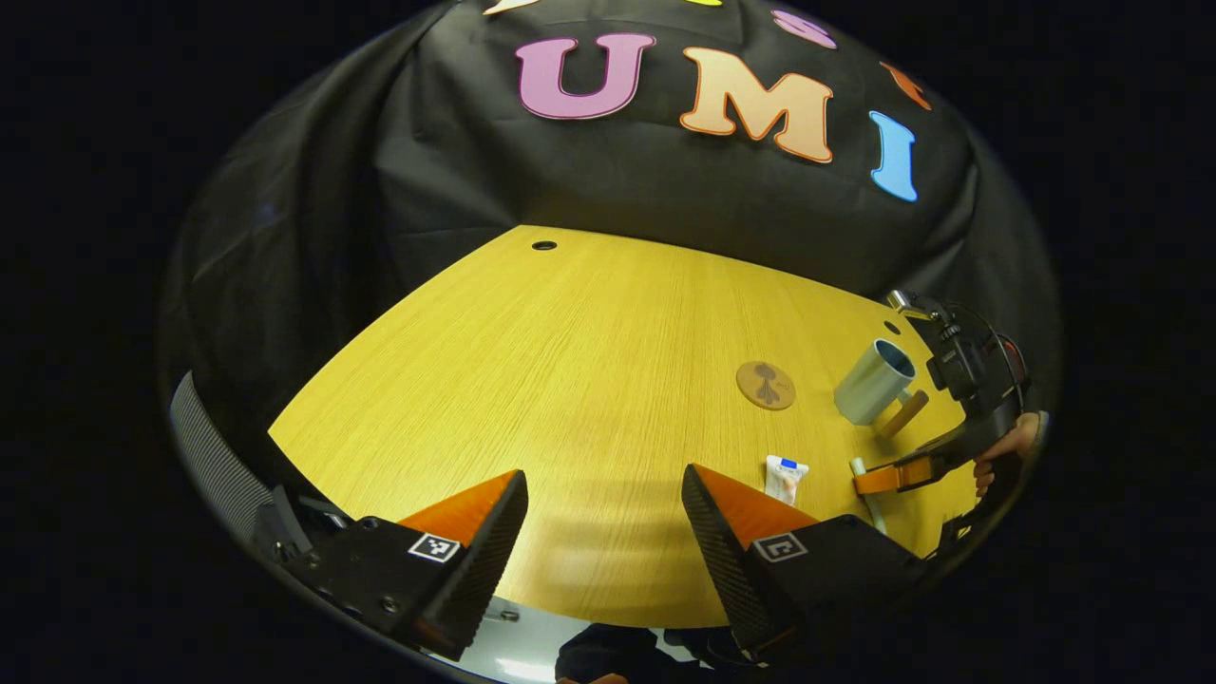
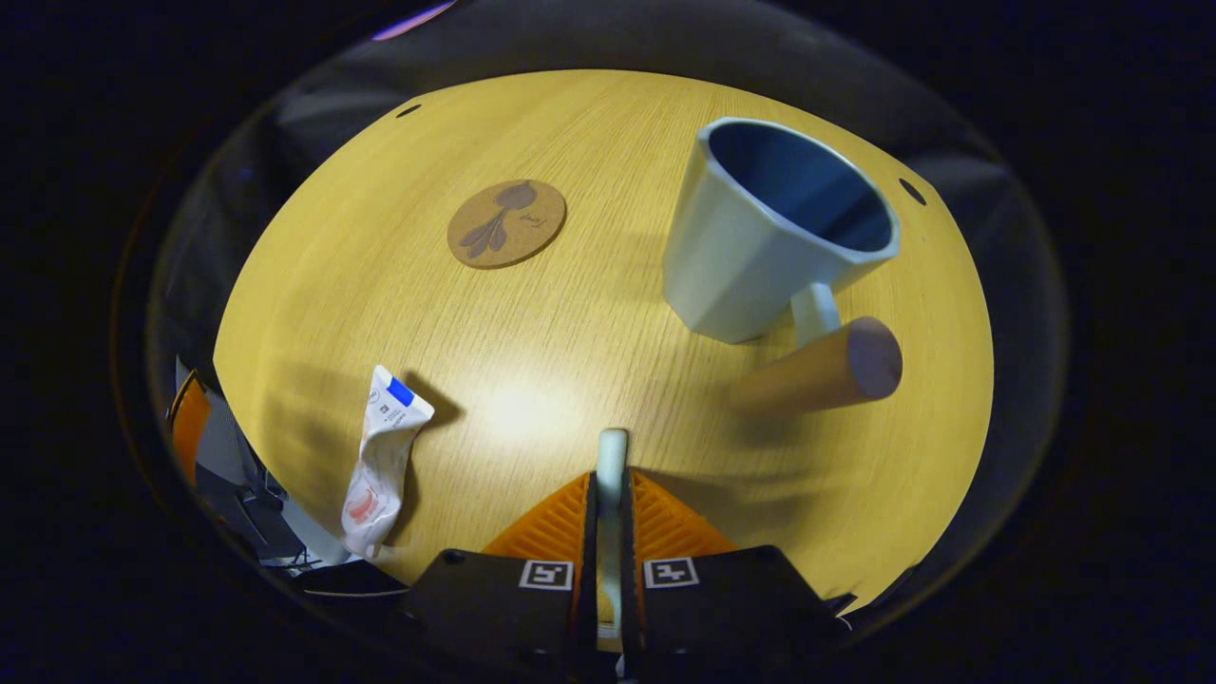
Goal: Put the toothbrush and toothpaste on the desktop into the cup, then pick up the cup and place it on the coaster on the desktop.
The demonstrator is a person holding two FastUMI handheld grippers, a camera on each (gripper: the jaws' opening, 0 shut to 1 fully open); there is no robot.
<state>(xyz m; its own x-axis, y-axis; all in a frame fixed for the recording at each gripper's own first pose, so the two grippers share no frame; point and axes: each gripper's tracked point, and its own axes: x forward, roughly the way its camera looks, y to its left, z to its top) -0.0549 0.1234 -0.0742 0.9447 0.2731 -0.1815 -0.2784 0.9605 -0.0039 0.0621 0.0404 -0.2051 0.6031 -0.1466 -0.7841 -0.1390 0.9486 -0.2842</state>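
Clamped between the right gripper's (image 2: 608, 503) two fingers was the toothbrush (image 2: 611, 465), its pale handle poking out ahead of the tips, both fingers pressed tight on it! From the left gripper view that same tool (image 1: 879, 478) sat low at the far right of the desktop (image 1: 589, 380), a hand (image 1: 1002, 446) wrapped round its grip, and the pale toothbrush (image 1: 869, 499) ran down toward the table's near edge.

Out ahead of the toothbrush in the right gripper view stood the cup (image 2: 760, 247), pale outside and dark blue inside, upright on the wood with its mouth open to the camera, a round wooden handle (image 2: 826, 370) jutting out on the near side. Left of the cup and well apart from it lay the coaster (image 2: 506, 223), a flat brown disc with a leafy print, nothing on it. The toothpaste (image 2: 380, 456) lay flat on the desktop (image 2: 532, 342) at the near left, a crumpled white tube with a blue mark at its far end.

Over in the left gripper view, the left gripper (image 1: 603, 518) hung above the near edge with its fingers spread wide, bare wood between them. Just beyond its right finger lay the toothpaste (image 1: 785, 477), and farther off sat the coaster (image 1: 766, 385) with the cup (image 1: 872, 382) to its right.
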